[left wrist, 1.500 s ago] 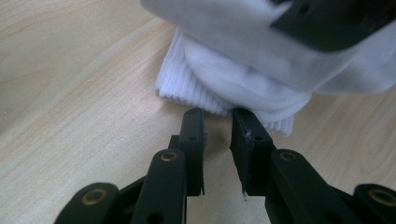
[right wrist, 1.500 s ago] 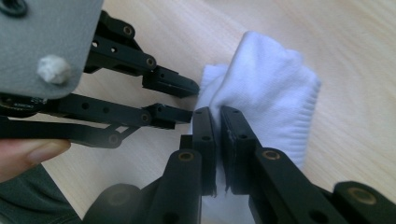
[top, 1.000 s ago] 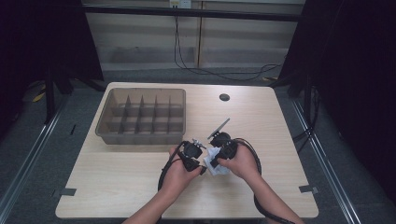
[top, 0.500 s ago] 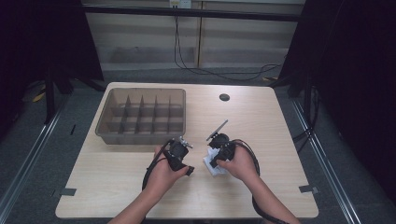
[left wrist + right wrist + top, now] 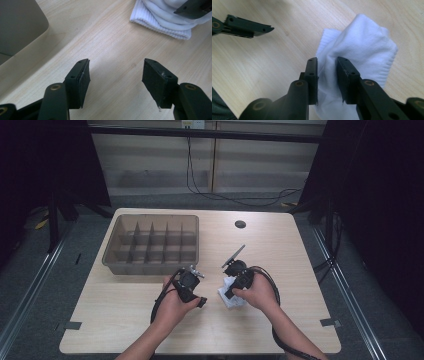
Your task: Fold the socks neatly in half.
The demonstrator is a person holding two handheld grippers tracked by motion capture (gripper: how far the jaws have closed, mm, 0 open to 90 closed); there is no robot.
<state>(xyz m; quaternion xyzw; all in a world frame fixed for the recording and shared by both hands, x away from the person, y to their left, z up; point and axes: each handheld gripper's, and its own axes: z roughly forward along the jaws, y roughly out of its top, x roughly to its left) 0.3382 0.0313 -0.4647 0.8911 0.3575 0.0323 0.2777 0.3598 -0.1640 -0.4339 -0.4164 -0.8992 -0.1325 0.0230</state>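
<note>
One white sock [image 5: 359,52], bunched and folded with its ribbed cuff showing, lies on the wooden table [image 5: 280,245] directly under the right gripper [image 5: 327,62]. A fold of its cloth rises between the two black jaws of that gripper; the jaws have just been opening, and in the right gripper view the left pad lies against the fabric while the right pad stands close beside it, so whether the cloth is pinched at this instant cannot be told for sure. In the high view the sock [image 5: 230,295] shows as a small white patch just under the right gripper [image 5: 235,282] and partly under the right hand [image 5: 257,292]. The left gripper [image 5: 116,75] sits well to the side of the sock, apart from it, with its two jaws spread wide and bare wood between them; they have just been opening and grasp nothing. In the left gripper view the sock [image 5: 162,17] lies ahead and to the right of those jaws, with one jaw tip of the right gripper resting over it. In the high view the left gripper [image 5: 189,282] is held in the left hand [image 5: 175,307]. Beyond the left gripper stands one grey-brown tray [image 5: 112,257] split into many compartments by dividers. Farther beyond the right gripper, one small dark round disc [image 5: 240,224] lies in the tabletop.
</note>
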